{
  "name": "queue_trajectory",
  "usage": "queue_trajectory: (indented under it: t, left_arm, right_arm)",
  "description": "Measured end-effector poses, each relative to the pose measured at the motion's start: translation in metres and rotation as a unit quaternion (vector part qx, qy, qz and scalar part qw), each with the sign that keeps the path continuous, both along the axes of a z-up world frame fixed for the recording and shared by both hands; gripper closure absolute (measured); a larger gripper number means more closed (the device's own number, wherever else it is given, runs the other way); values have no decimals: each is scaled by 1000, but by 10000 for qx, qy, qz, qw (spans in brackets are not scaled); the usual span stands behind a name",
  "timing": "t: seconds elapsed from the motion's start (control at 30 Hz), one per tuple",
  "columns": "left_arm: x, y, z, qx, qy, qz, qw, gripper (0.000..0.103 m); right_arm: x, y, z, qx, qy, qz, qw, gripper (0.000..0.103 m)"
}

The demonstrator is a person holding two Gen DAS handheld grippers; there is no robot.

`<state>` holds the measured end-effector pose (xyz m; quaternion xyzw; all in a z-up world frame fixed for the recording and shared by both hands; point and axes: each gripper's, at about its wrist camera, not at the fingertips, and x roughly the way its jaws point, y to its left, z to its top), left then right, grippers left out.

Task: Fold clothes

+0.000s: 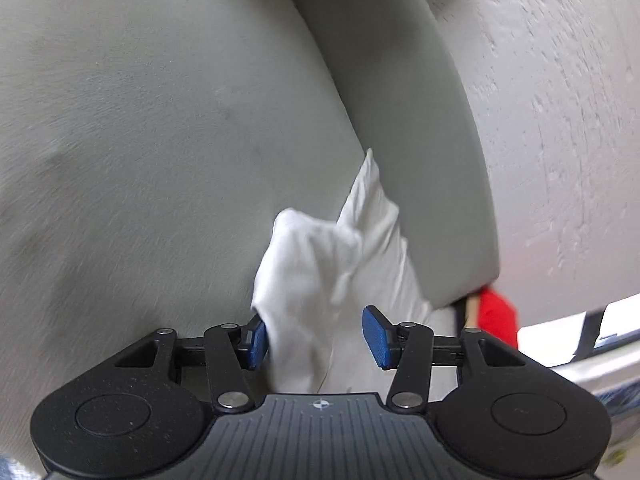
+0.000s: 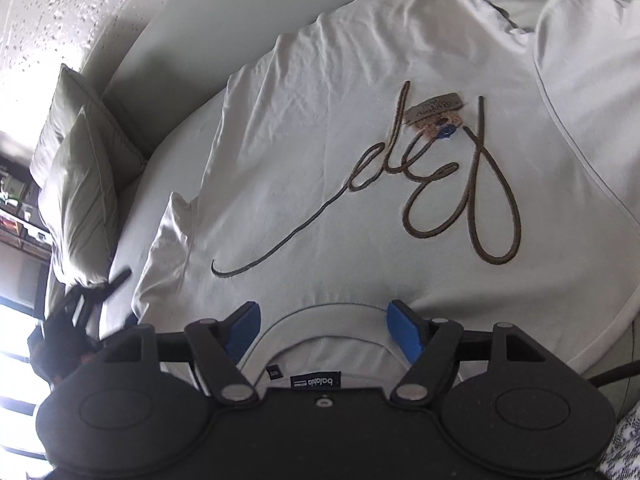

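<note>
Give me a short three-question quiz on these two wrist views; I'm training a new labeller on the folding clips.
1. True or false: the right gripper has its pads clamped on the collar.
2. What colour is the script stitched on the white shirt? A red, B brown, C green.
3. Fill in: white cloth lies between the left gripper pads, touching only the ____ pad as pictured.

Key: 1 false, the jaws stand open over it; 2 B; 3 left.
</note>
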<state>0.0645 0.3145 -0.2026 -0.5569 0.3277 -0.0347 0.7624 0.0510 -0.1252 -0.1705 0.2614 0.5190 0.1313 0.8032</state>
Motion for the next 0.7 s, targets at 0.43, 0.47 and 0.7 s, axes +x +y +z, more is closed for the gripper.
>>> queue_trajectory:
  t: [0.43, 0.47, 0.7]
  left_arm:
    - [-51, 10, 17, 133, -73, 502, 9986, 57]
    - [-55, 9, 12, -90, -119, 435, 9989, 55]
    - [-13, 5, -9, -952, -379, -251, 9944, 55]
  right_arm:
    - [1, -4, 0, 126, 24, -83, 9999, 30]
    - [1, -4, 0, 114, 14, -70, 9999, 30]
    - [1, 0, 1, 44, -5, -15, 10000, 28]
